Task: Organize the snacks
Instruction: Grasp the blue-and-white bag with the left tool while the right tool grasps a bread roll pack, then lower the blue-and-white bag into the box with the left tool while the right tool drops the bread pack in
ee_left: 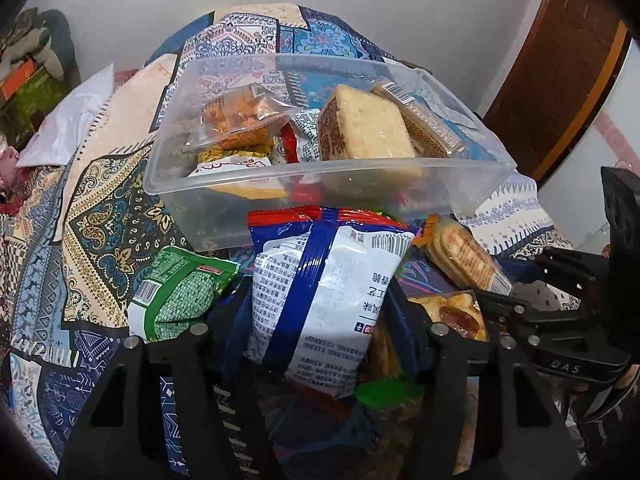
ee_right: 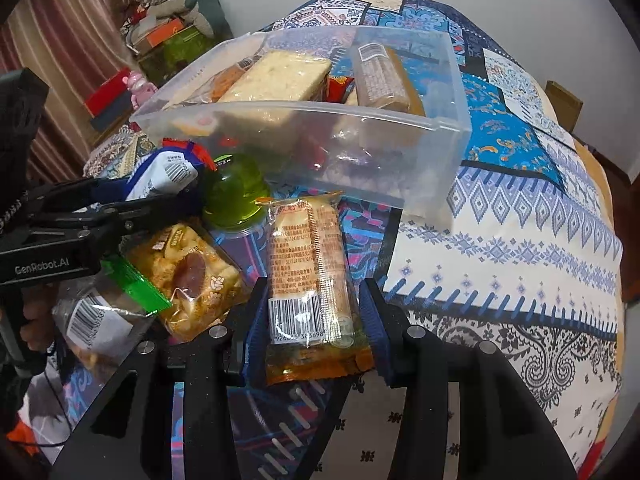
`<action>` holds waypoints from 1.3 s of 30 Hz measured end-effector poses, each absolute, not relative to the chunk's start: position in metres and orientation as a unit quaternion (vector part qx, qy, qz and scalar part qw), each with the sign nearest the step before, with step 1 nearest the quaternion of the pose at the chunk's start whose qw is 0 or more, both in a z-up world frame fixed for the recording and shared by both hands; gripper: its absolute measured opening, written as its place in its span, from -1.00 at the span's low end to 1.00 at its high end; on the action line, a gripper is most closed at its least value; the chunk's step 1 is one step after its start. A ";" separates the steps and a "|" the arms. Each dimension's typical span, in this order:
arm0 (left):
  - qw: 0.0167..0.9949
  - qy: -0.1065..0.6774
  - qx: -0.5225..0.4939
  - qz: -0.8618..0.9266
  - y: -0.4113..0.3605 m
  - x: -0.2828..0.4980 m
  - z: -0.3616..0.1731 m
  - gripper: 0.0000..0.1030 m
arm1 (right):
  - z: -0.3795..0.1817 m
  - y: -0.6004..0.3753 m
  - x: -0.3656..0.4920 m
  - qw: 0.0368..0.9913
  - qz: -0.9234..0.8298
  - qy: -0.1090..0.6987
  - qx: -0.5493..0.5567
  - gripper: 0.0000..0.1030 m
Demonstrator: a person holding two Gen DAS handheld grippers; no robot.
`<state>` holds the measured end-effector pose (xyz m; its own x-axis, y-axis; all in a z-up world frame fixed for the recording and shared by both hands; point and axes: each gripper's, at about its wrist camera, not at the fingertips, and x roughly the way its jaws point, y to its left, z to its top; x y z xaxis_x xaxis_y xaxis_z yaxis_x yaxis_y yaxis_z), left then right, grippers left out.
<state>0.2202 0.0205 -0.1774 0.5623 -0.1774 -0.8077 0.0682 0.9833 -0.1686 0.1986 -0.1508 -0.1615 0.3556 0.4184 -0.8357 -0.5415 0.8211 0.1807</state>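
Observation:
A clear plastic box (ee_left: pixel 328 168) (ee_right: pixel 320 128) holds several snack packs on the patterned cloth. My left gripper (ee_left: pixel 320 312) is shut on a blue and white snack bag (ee_left: pixel 320 292), held just in front of the box. My right gripper (ee_right: pixel 310 312) is shut on an orange biscuit pack (ee_right: pixel 310 272), also seen from the left wrist (ee_left: pixel 460 252). The left gripper shows at the left of the right wrist view, still on the blue and white bag (ee_right: pixel 168 172).
A green snack bag (ee_left: pixel 180 292), a green jelly cup (ee_right: pixel 236 196), a yellow pastry pack (ee_right: pixel 192 276) and a clear pack with a green strip (ee_right: pixel 104 312) lie in front of the box. A wooden door (ee_left: pixel 560 60) stands right; clutter (ee_right: pixel 168 28) sits far left.

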 end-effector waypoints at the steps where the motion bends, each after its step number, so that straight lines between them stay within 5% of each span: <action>1: 0.883 0.461 -0.059 -0.069 0.021 0.220 -0.177 0.08 | -0.161 -0.149 0.199 0.824 0.287 0.485 -0.065 -0.26; 21: 0.920 0.382 -0.076 -0.052 0.047 0.186 -0.101 0.00 | -0.086 -0.176 0.176 0.871 0.288 0.397 -0.011 -0.36; 39: 0.928 0.361 -0.081 -0.038 0.052 0.281 -0.099 0.01 | -0.086 -0.142 0.256 0.882 0.274 0.382 0.028 -0.36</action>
<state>0.2813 0.0519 -0.0993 0.7364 -0.1296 -0.6641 0.0133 0.9841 -0.1772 0.2561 -0.1422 -0.0862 0.5576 0.5055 -0.6585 -0.4625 0.8479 0.2593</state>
